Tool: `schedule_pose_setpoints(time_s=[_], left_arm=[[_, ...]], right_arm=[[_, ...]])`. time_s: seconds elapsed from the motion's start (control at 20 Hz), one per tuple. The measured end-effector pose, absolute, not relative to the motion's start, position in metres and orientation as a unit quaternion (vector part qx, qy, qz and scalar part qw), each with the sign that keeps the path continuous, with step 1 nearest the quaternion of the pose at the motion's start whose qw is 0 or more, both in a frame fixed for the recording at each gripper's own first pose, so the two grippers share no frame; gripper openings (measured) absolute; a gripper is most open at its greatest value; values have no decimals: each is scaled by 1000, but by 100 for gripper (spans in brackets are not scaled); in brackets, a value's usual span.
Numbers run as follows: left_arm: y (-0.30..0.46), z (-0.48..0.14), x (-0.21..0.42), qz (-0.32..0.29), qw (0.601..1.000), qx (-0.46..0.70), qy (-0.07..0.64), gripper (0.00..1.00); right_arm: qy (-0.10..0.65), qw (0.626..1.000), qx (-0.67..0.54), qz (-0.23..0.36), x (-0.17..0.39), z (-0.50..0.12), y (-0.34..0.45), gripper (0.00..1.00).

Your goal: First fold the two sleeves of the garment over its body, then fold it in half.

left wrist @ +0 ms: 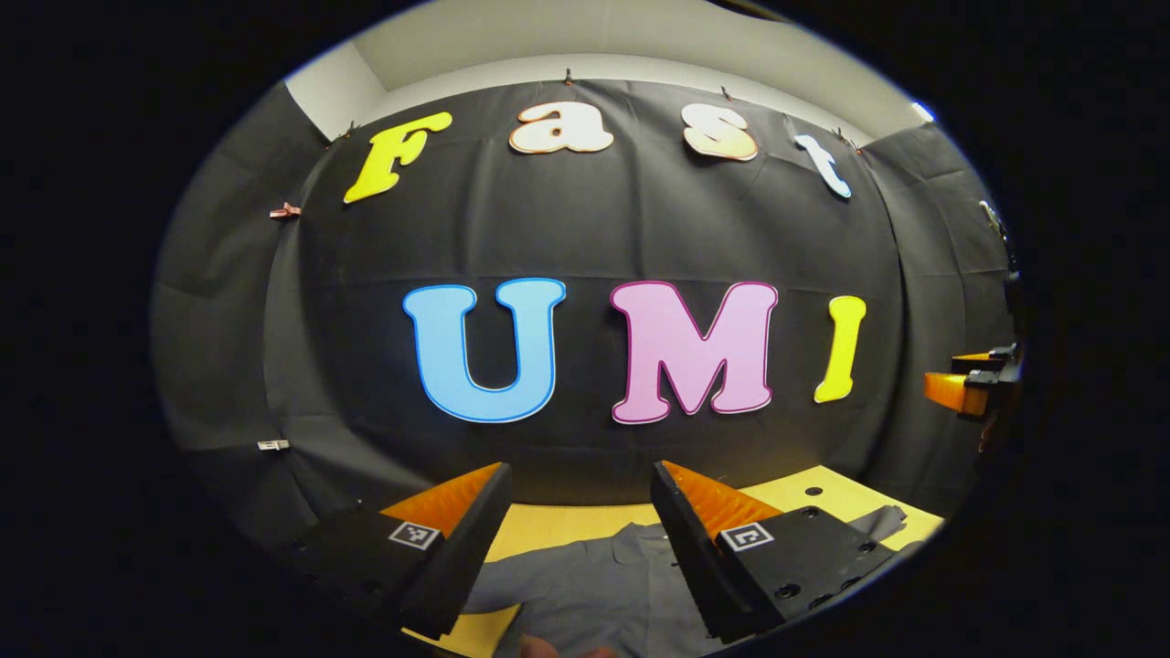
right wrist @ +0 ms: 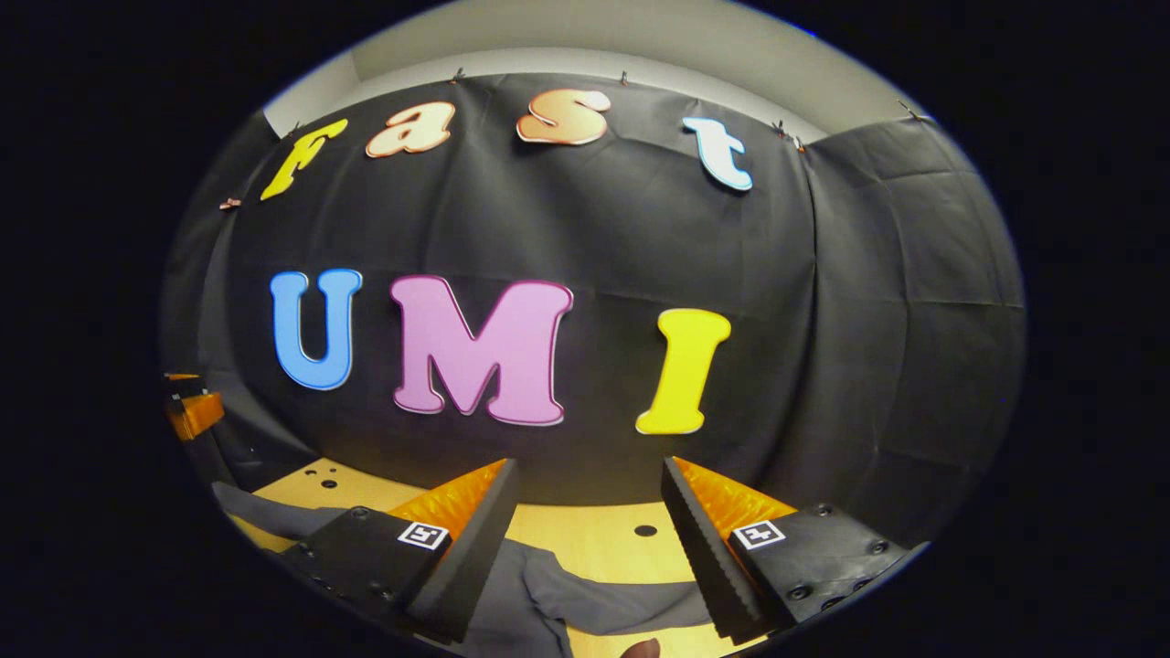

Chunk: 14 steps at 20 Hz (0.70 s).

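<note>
Left gripper view: our left claw hangs above the desk, fingers apart, nothing between them. Grey garment lies spread on the desk below, collar area between the fingers. Right gripper view: right claw also spread wide and empty, over a sleeve on the desk. We judge the cloth light, soft, floppy; best pinched at a sleeve cuff edge. No fold done yet.
</note>
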<state>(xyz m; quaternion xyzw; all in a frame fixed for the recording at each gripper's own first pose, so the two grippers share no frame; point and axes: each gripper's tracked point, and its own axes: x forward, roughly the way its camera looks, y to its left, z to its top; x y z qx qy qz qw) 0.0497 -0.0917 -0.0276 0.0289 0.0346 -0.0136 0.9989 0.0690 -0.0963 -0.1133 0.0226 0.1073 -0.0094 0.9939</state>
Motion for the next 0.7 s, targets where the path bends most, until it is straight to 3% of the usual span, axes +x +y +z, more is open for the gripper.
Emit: schedule_pose_setpoints(time_s=[0.7], left_arm=[[-150,-59,70,21,993,60,97,95]], right_arm=[[327,943,30,-52,95,-395,-228,97]])
